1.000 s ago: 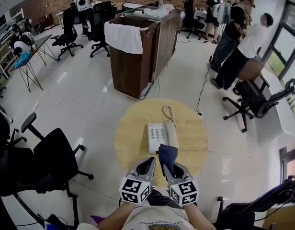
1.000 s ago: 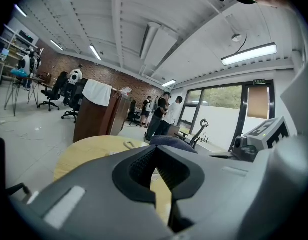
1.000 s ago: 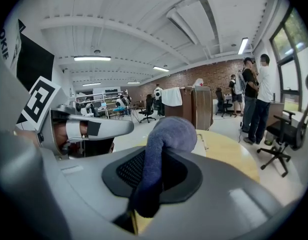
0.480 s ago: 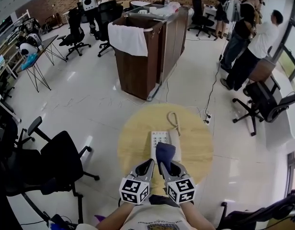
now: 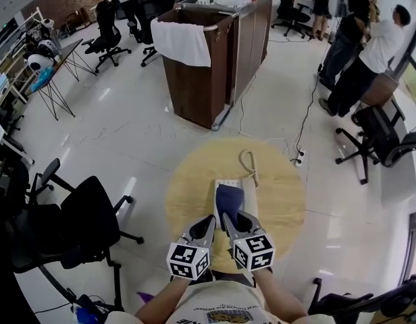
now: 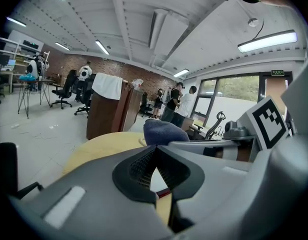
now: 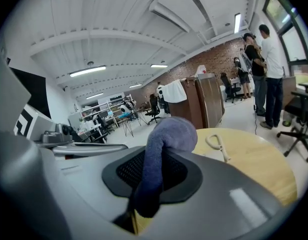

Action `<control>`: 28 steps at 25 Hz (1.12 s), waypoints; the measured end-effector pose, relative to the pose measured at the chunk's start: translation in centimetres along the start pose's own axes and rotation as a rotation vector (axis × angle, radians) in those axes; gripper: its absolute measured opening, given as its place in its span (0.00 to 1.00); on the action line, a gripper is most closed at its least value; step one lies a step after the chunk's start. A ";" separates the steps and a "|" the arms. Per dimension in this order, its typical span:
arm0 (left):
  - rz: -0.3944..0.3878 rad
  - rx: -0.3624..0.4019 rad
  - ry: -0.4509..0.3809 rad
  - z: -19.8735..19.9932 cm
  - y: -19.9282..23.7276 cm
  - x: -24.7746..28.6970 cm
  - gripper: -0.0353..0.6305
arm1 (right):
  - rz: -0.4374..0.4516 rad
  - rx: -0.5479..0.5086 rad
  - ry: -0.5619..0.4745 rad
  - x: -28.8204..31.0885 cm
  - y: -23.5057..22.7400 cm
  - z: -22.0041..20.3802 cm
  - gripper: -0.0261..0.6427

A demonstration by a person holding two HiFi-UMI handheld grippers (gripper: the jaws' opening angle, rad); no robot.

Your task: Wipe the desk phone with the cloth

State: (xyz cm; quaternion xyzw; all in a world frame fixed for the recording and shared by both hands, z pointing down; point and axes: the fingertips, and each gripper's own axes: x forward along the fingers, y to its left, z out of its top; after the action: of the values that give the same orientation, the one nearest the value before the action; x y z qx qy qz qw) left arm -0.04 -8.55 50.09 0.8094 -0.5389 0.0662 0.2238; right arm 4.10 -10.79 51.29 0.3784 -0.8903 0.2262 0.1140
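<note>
Right gripper (image 7: 159, 157): jaws clamped on a dark blue soft cloth (image 7: 171, 132), which bulges up beyond the tips. In the head view the cloth covers most of a white desk phone (image 5: 228, 183); only the phone's far edge and right side show. Left gripper (image 6: 154, 150): jaws closed together, nothing between them, just beside the right one. Phone sits on a round yellow wooden table (image 5: 188, 187), with a beige cord (image 5: 249, 162) looped beyond it.

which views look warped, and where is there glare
Head view: fisheye bends the room's edges; pale glare on the glossy floor. Both gripper views: round black vignette. Left gripper view: ceiling light blown white. Right gripper view: cloth fairly sharp.
</note>
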 end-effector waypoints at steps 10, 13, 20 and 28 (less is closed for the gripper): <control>0.005 -0.045 0.028 -0.3 4.0 0.2 0.04 | -0.006 0.110 0.139 6.3 0.5 -0.7 0.14; -0.001 -0.057 0.016 0.3 5.1 -0.2 0.04 | -0.037 0.175 0.171 8.4 0.6 -1.2 0.14; -0.021 -0.042 -0.003 1.4 6.5 -1.0 0.04 | -0.141 0.365 0.193 12.3 -0.8 -2.8 0.14; -0.016 -0.033 -0.011 1.4 8.3 -2.5 0.04 | -0.196 0.443 0.242 16.1 -1.3 -4.8 0.14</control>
State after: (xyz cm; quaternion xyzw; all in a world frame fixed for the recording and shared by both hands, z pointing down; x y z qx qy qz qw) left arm -8.74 -9.68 50.34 0.8102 -0.5347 0.0514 0.2346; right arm -5.84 -19.23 61.92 0.4486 -0.7582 0.4469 0.1554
